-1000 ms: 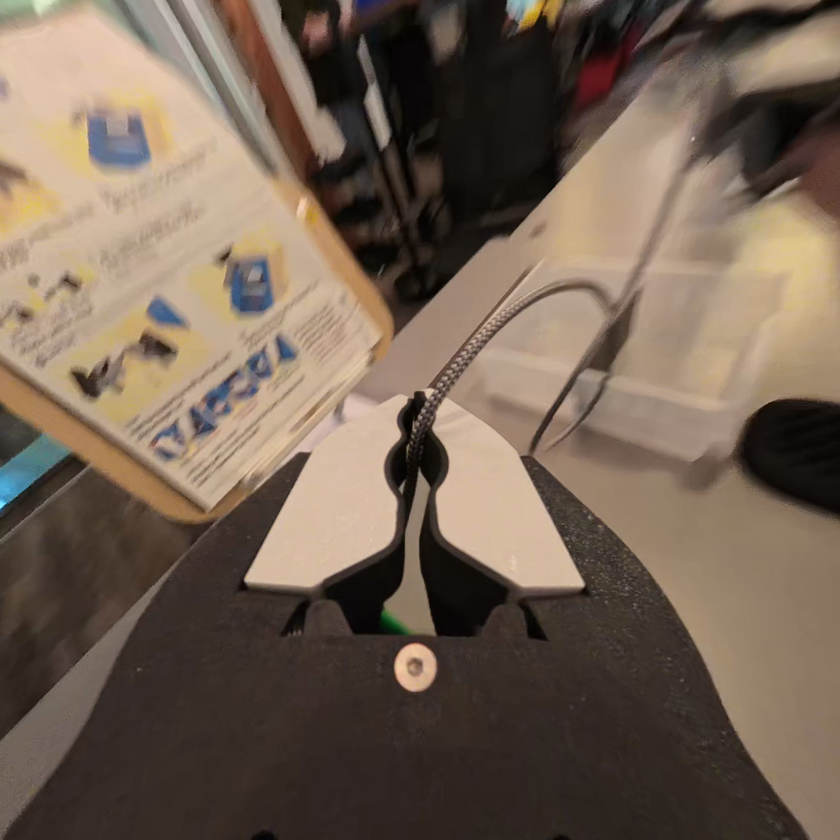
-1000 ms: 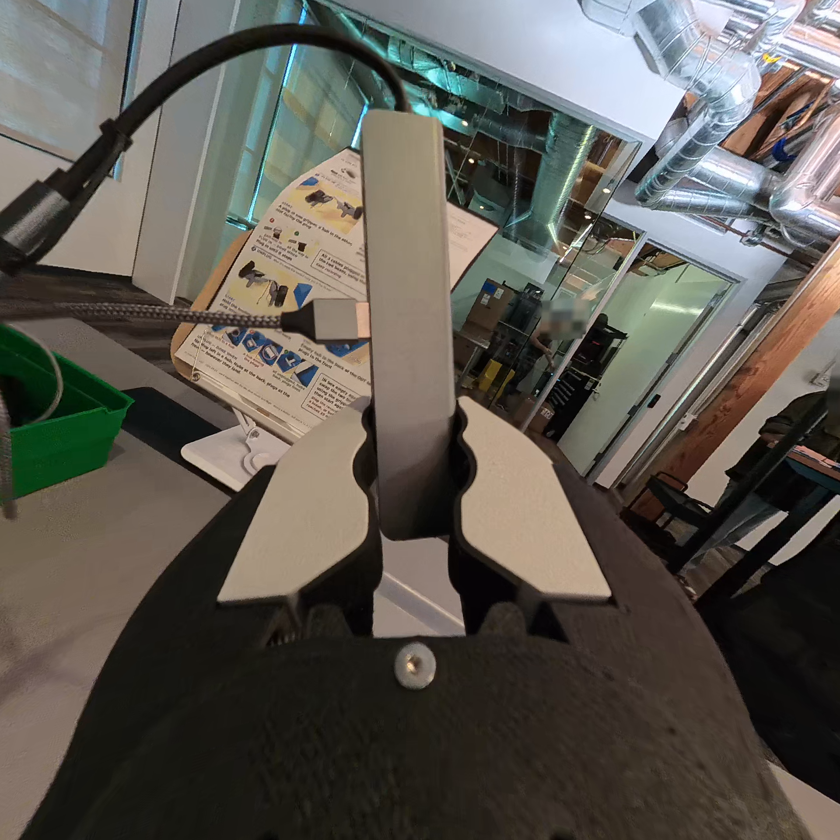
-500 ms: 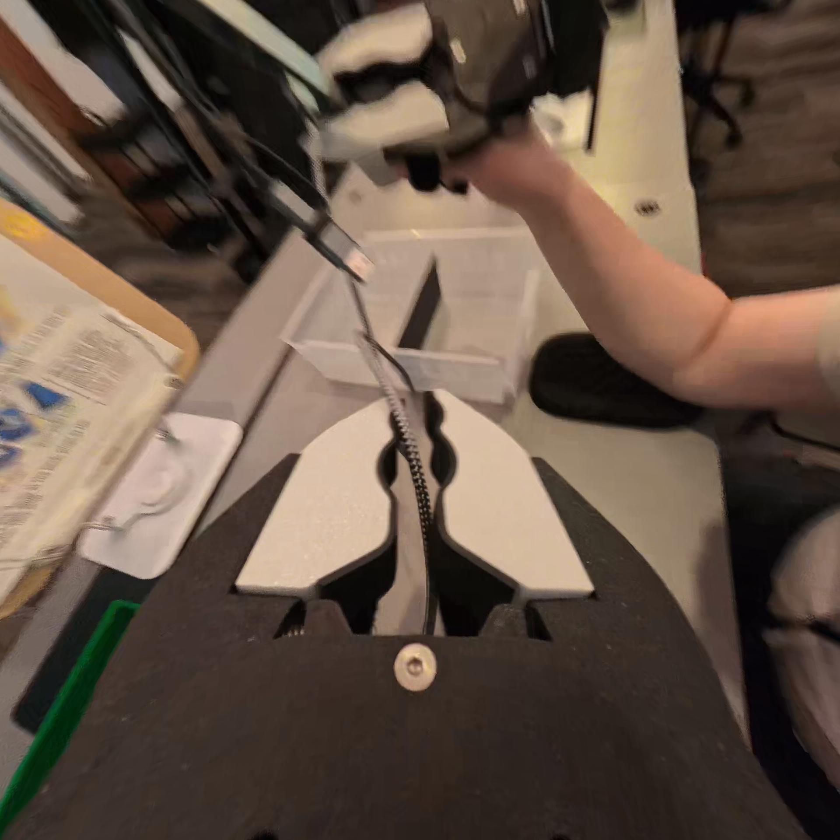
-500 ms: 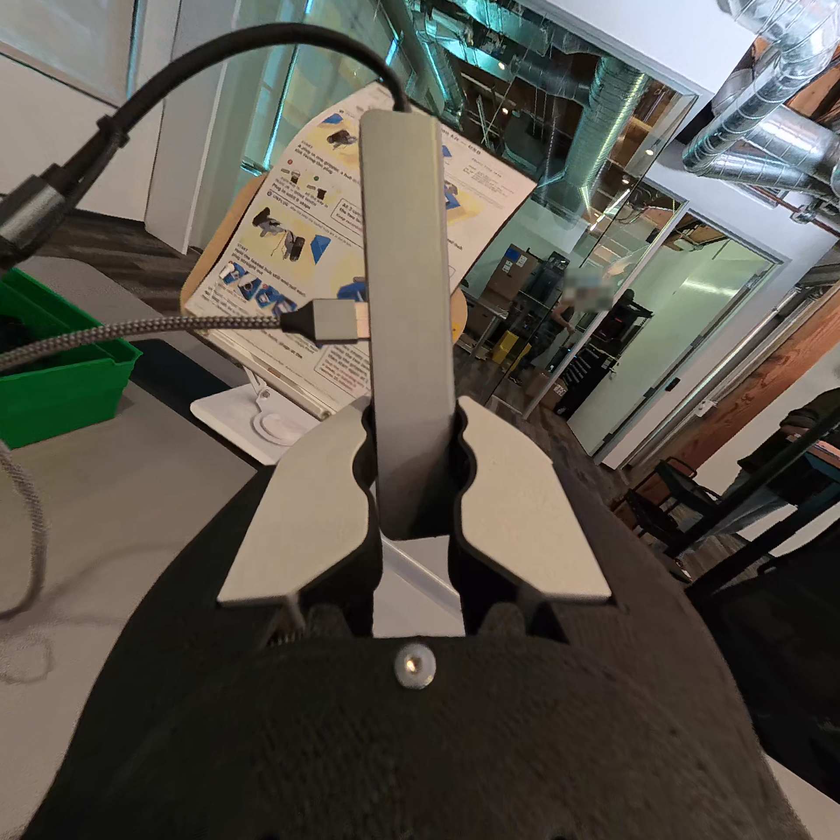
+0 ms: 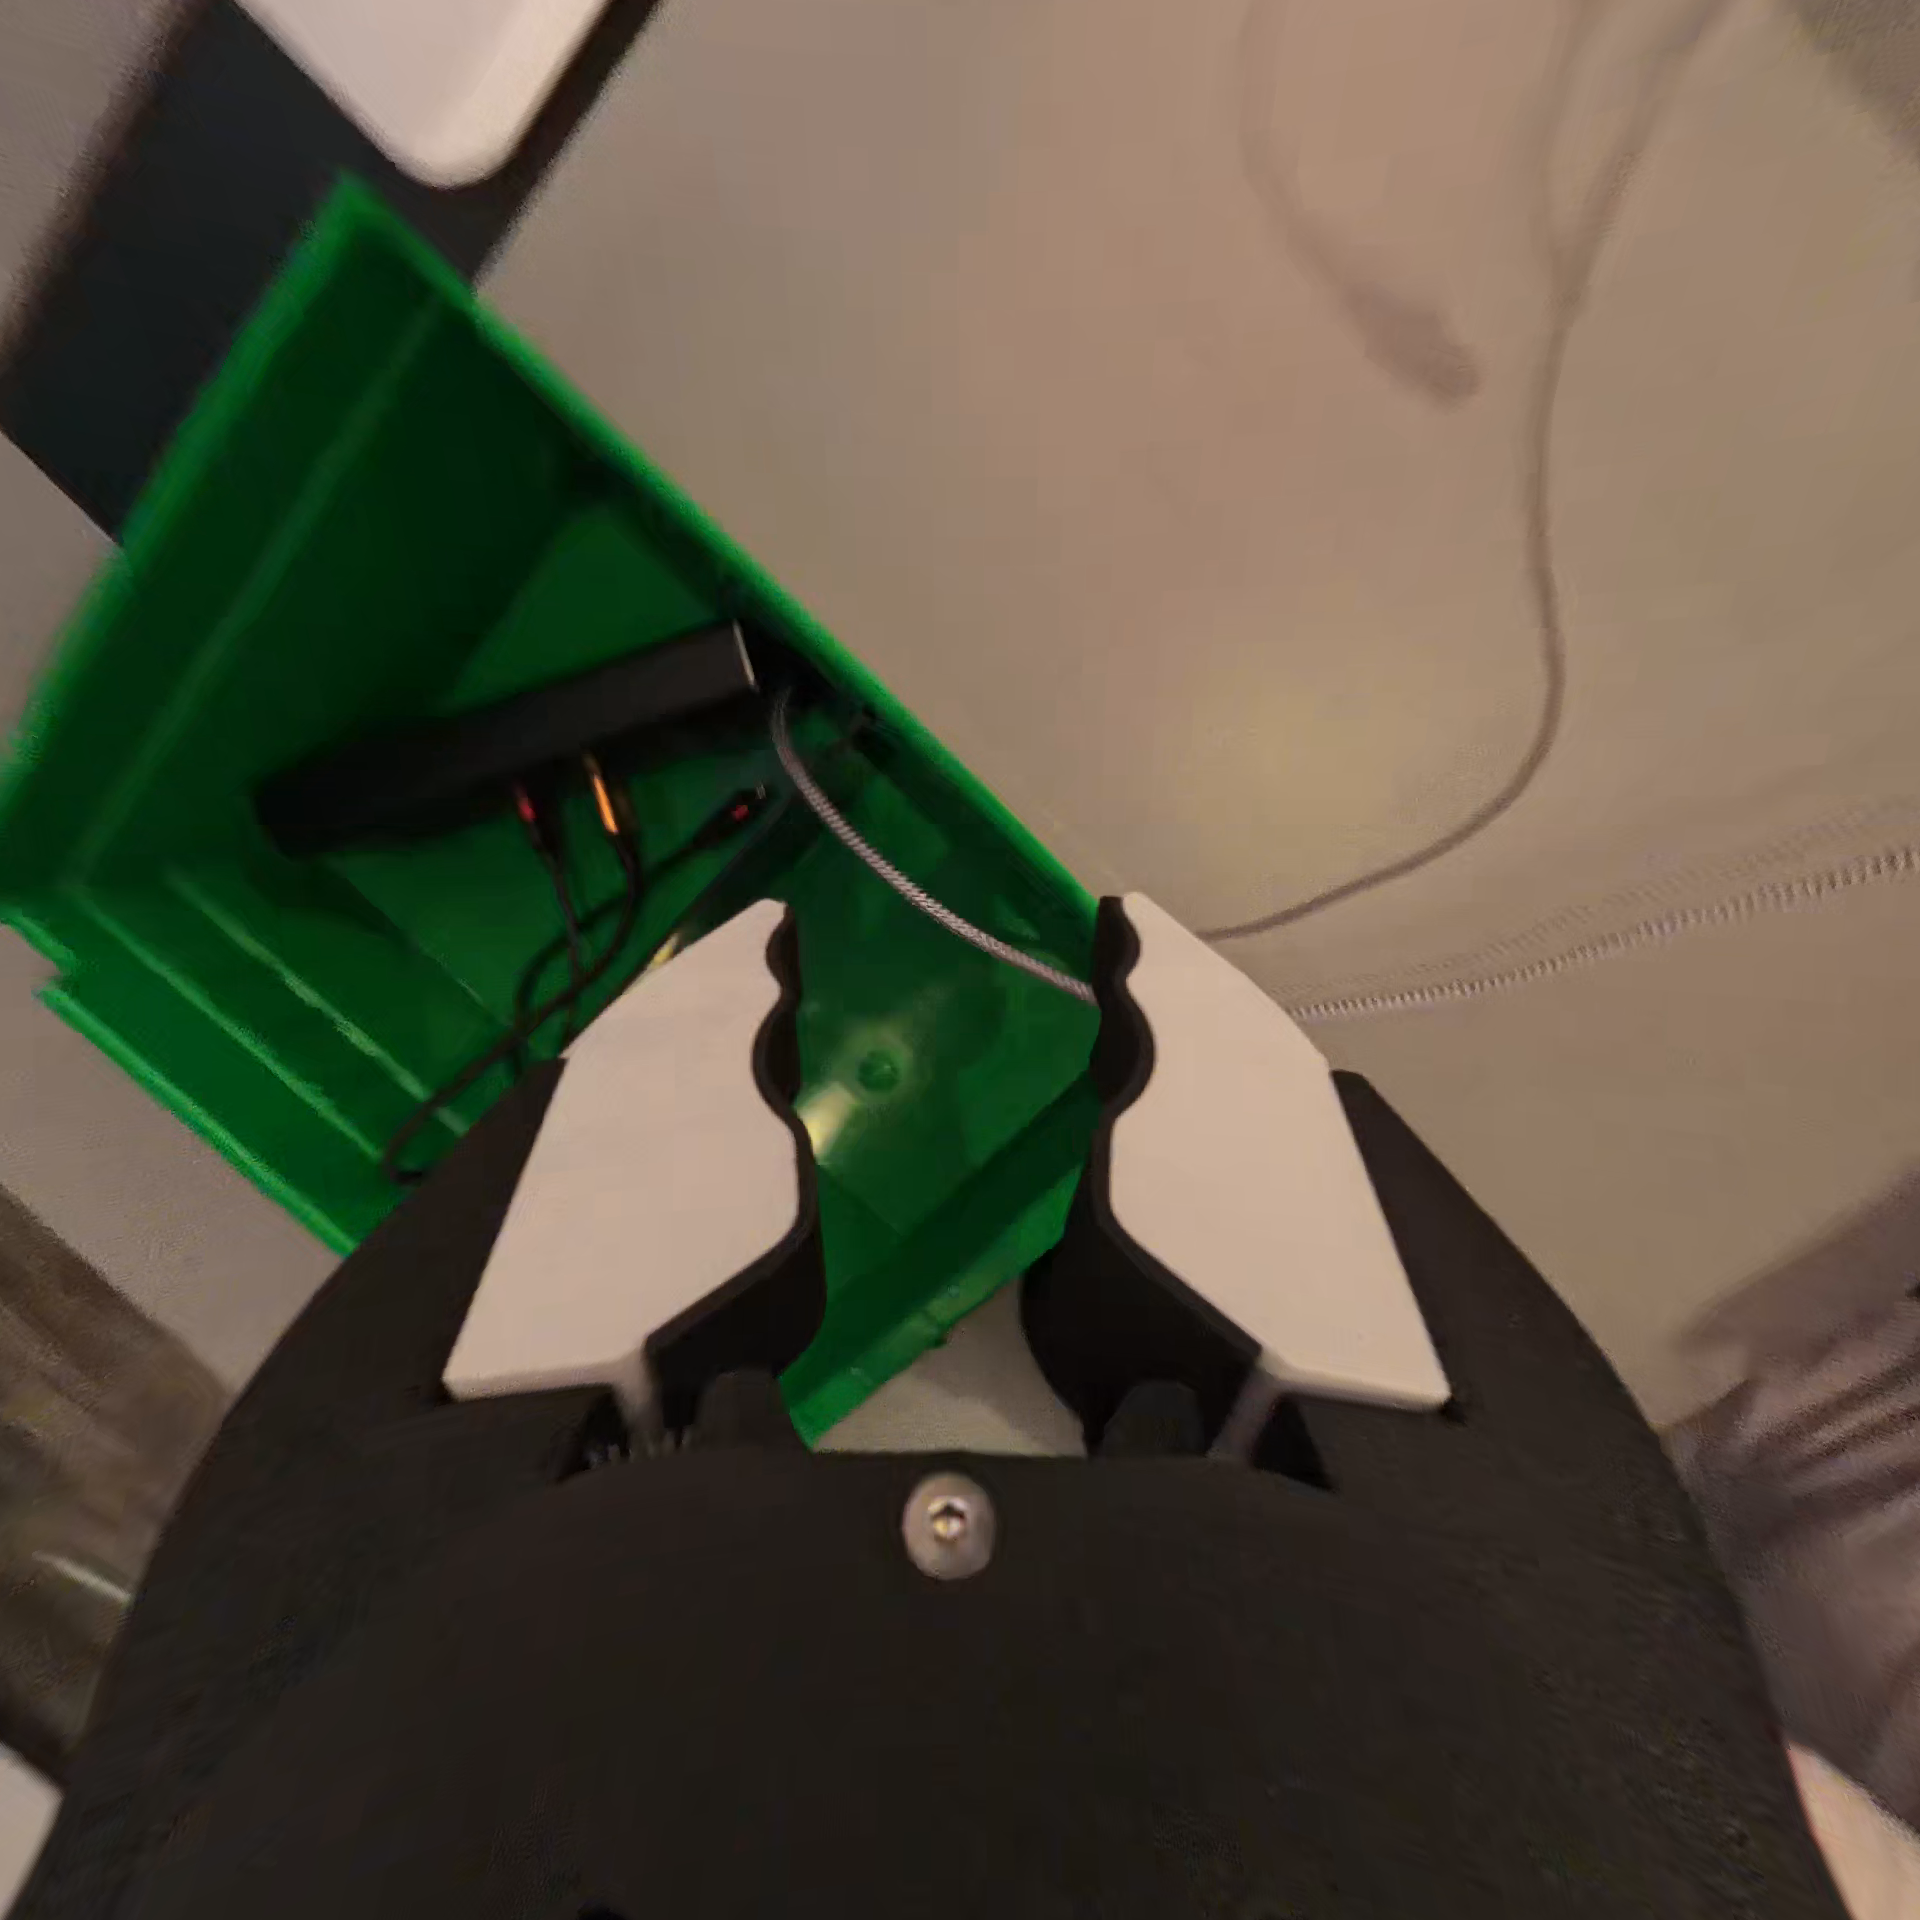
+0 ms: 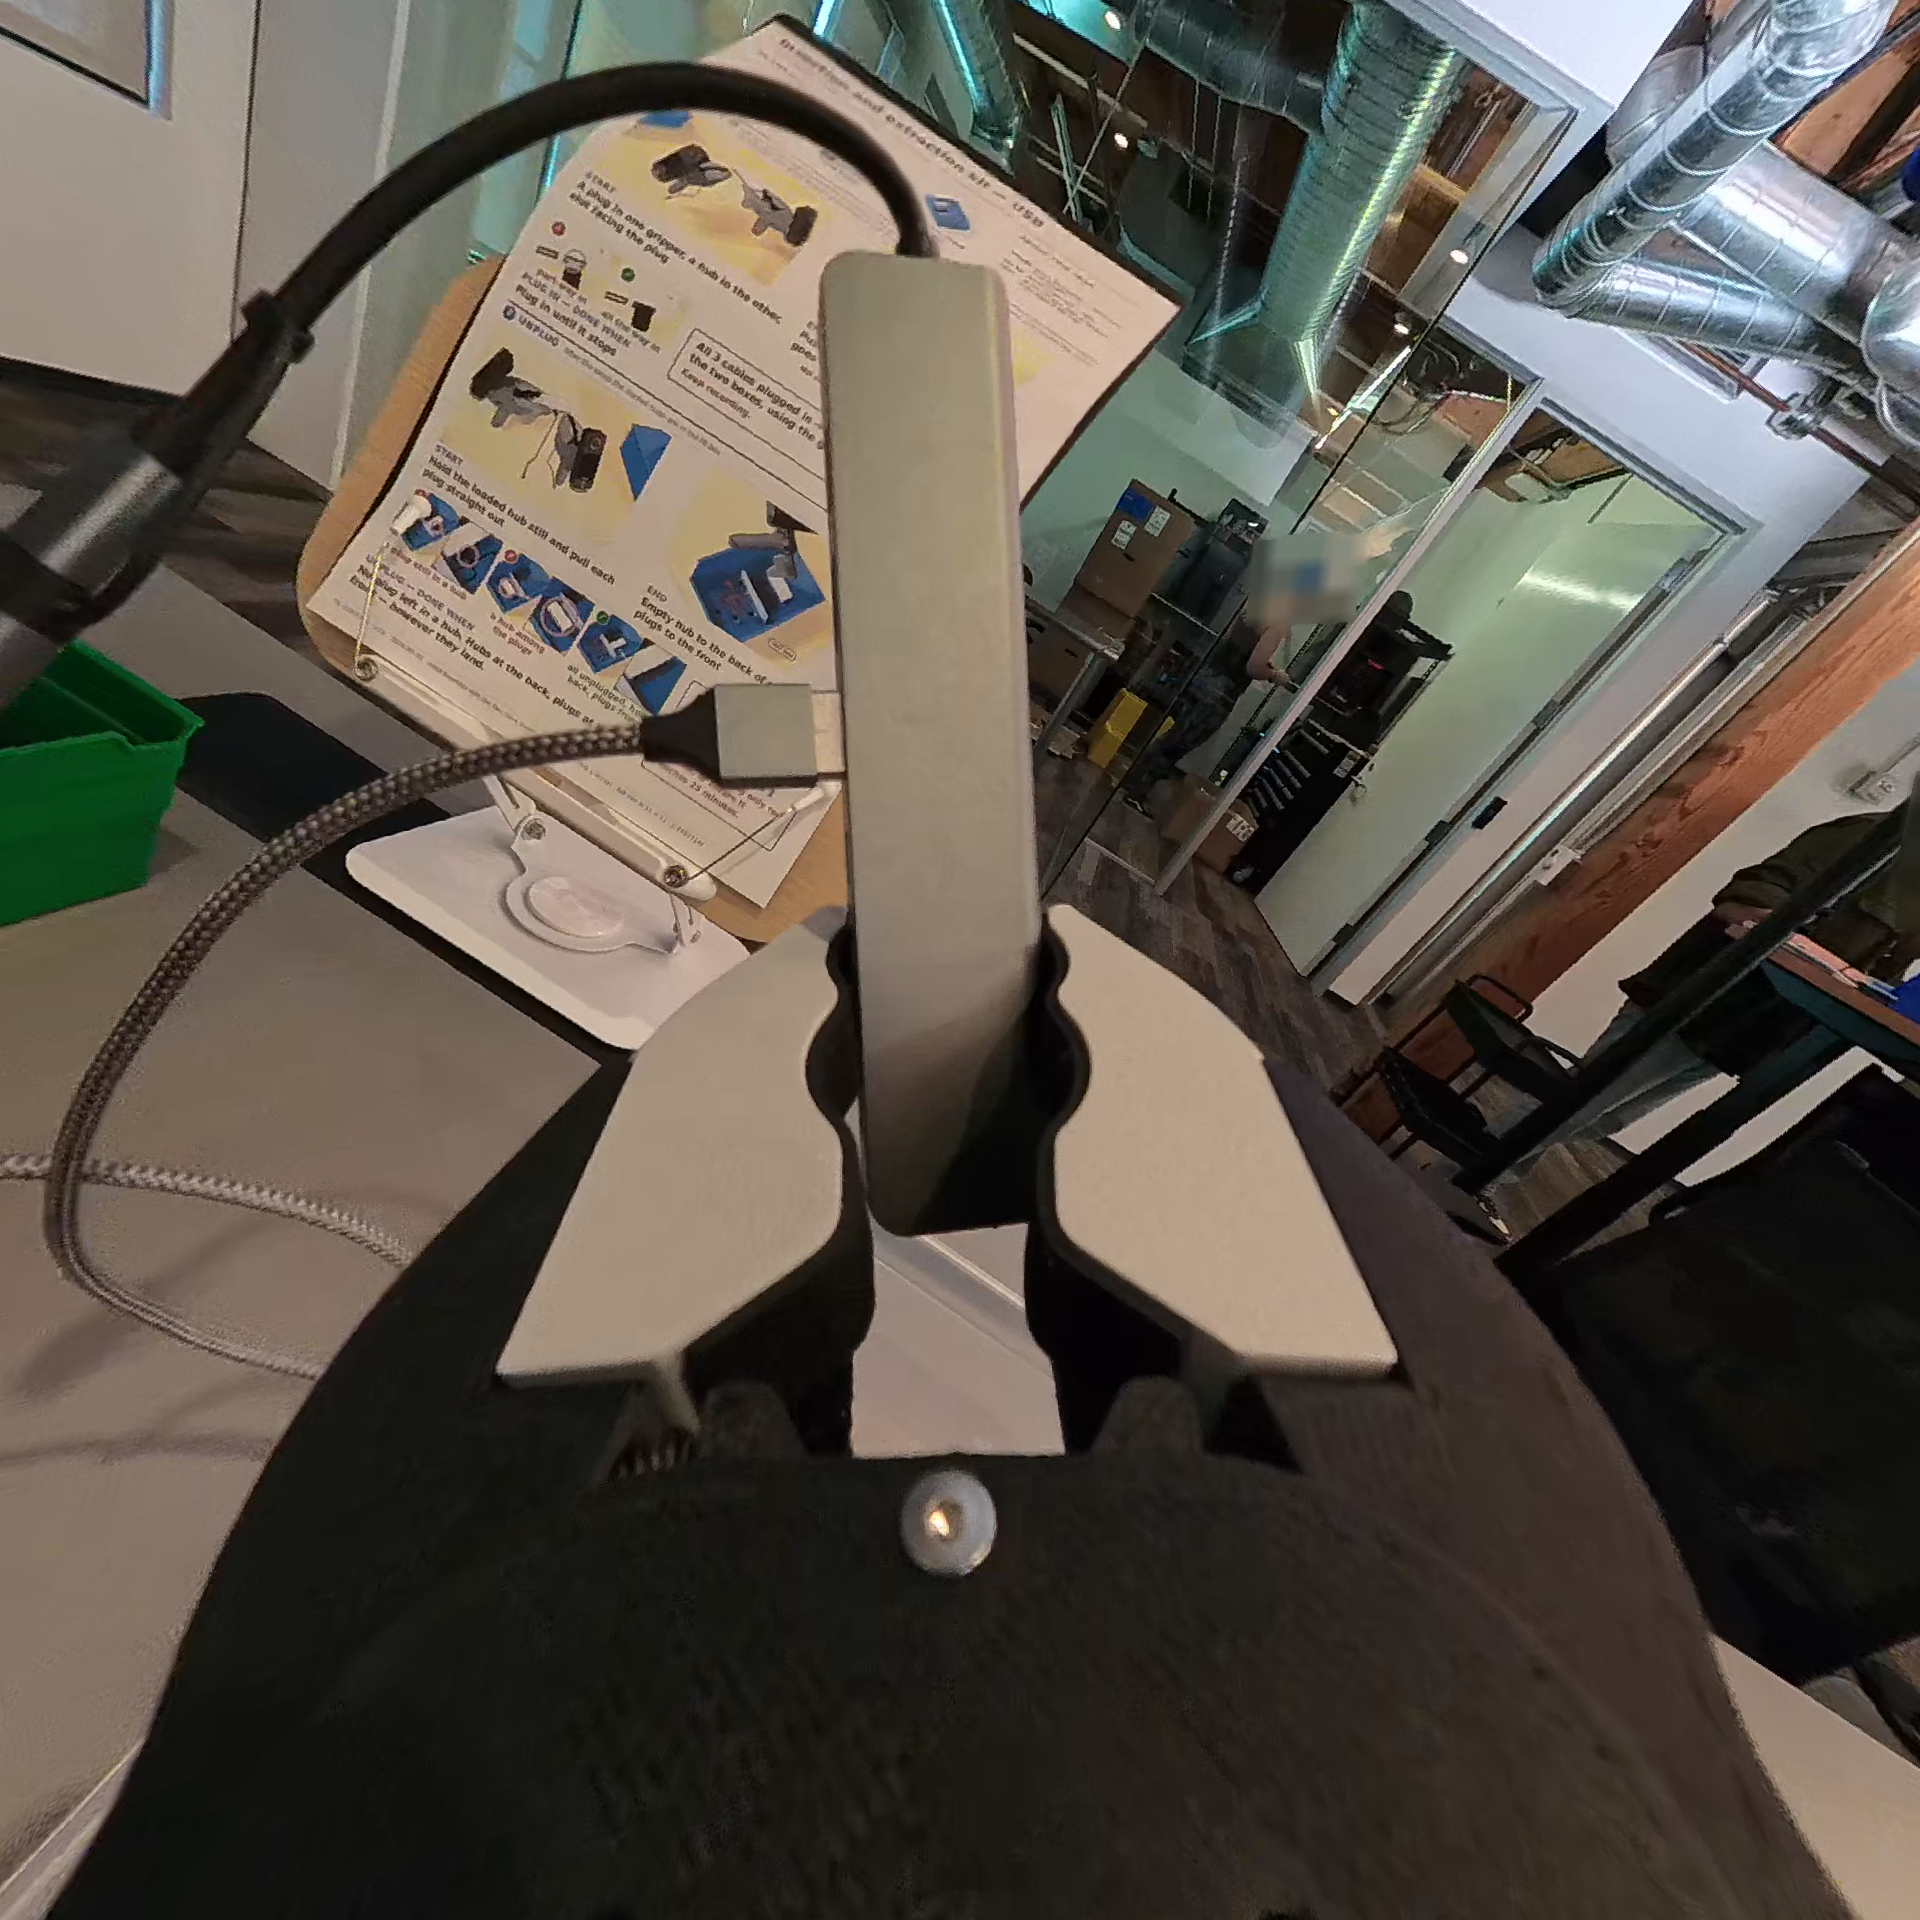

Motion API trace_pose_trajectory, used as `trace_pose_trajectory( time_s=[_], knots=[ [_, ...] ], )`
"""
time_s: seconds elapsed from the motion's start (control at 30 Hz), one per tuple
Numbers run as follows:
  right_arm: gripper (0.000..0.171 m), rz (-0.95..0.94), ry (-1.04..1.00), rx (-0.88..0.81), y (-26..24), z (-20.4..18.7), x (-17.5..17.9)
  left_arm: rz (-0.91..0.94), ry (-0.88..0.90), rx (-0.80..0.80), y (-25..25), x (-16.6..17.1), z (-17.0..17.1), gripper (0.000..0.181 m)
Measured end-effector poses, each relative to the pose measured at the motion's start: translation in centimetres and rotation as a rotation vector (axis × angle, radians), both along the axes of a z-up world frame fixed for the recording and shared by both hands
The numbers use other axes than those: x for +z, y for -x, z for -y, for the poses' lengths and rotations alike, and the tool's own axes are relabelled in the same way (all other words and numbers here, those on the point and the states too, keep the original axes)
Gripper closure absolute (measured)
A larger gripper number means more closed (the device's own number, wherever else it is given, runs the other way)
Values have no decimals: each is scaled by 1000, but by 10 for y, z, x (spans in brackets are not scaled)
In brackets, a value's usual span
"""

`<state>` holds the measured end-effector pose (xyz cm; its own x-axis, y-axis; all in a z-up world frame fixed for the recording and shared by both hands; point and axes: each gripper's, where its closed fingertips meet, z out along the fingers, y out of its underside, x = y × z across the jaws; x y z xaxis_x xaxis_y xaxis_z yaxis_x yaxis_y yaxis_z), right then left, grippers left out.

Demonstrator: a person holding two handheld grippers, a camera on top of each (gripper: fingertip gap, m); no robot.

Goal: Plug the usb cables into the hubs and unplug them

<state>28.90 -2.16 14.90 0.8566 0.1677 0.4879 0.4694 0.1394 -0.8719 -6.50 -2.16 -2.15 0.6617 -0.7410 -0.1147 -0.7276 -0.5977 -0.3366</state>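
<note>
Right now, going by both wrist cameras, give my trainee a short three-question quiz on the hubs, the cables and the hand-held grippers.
1. True or false: the left hand-held gripper is shut on a cable.
2. What does the right hand-held gripper hold? A) a green bin B) a grey hub C) a loose plug
3. Fill in: the black hub lies inside the ____ bin.

Key:
1. False: its jaws stand open and empty above the bin.
2. B: the grey hub stands upright between its fingers, with a braided cable plugged into its side.
3. Green.
</note>
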Motion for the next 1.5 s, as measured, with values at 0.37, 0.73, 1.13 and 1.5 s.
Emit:
trace_pose_trajectory(
  time_s=[0.37, 0.73, 1.13, 1.5],
  knots=[
    [140, 42, 11, -20, 1, -3, -4, 45, 427, 365, 18, -45, 7, 161],
    [140, 53, 4, -27, 2, -4, -4, 320, -66, 119, -25, 63, 1, 178],
    [140, 89, 61, 82, 22, -10, -22, 88, 149, -398, -139, -20, 62, 178],
    [139, 288, 167, 145, 35, -23, -63, 462, 383, -387, -160, 7, 59, 167]
  ],
)
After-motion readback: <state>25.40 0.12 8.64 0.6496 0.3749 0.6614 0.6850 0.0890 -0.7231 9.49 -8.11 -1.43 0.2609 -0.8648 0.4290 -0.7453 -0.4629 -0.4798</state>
